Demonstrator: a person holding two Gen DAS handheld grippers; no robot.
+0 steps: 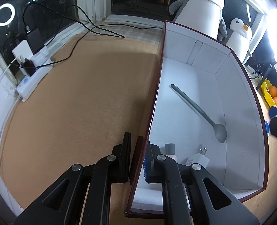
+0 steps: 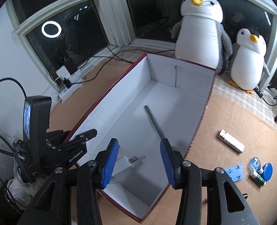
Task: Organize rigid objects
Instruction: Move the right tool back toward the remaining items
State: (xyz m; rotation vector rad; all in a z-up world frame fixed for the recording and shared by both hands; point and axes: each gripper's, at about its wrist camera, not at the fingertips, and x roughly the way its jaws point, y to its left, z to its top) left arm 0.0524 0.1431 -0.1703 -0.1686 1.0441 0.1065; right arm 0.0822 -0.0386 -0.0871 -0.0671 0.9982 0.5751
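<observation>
Left wrist view: left gripper (image 1: 139, 155) straddles the box wall (image 1: 153, 101), one finger outside, one inside, jaws narrow on either side of the wall. Whether the pads press the wall cannot be told for certain; they appear to clamp it, steadying the box. Ahead and right of the jaws, on the box floor, lies a spoon (image 1: 200, 110). Just right of the inner finger sits a charger (image 1: 198, 159), with a grey-capped item (image 1: 169, 149) beside it, partly hidden.

Right wrist view: right gripper (image 2: 139, 164) hangs over the near end of the box (image 2: 175, 93), jaws wide and holding nothing. The charger (image 2: 125, 164) lies just inside the left finger; the spoon handle (image 2: 154, 121) runs away from the right fingertip. Right of the jaws, outside the box, a lighter (image 2: 231, 140), a small bottle (image 2: 258, 168), a blue tag (image 2: 267, 168) and a blue card (image 2: 234, 172) rest on the mat (image 2: 232, 112).

Judgement: the step in hand is a deposit in the box, apparently finished. Next move calls for lifting clear, swinging right and closing on a loose item.
</observation>
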